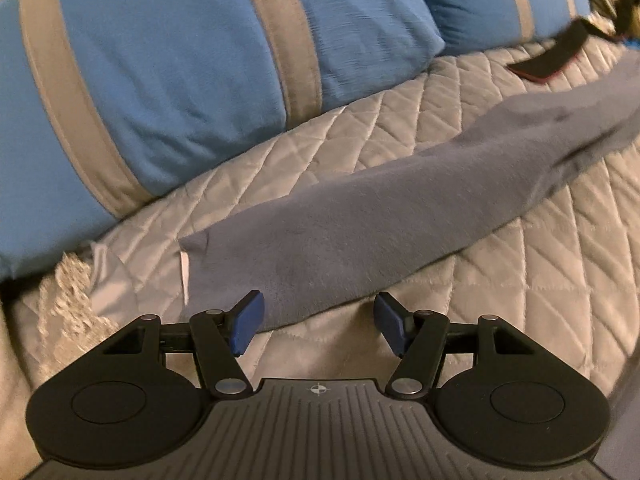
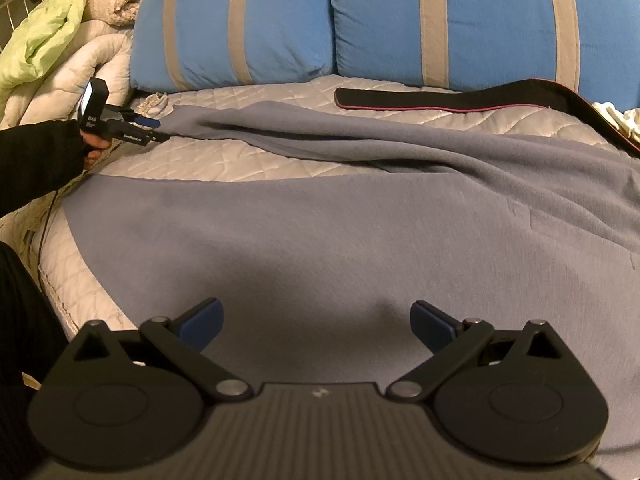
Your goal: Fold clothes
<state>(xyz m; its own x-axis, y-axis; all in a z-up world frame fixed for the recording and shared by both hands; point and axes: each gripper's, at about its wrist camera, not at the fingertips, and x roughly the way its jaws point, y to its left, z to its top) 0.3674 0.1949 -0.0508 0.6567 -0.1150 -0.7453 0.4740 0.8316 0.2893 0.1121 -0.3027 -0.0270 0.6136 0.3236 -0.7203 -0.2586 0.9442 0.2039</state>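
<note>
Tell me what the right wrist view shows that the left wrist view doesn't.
Only the right wrist view shows the left gripper from outside, the hand holding it, the green blanket, and the grey garment's wide body under the open right gripper. Only the left wrist view shows the white tag at the sleeve end. Both share the blue pillows, the quilted cover and the black strip.

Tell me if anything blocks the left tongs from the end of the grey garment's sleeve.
Nothing visible does. The left tongs stand open right at the sleeve end of the grey garment, with only bare quilted bedspread beside it.
</note>
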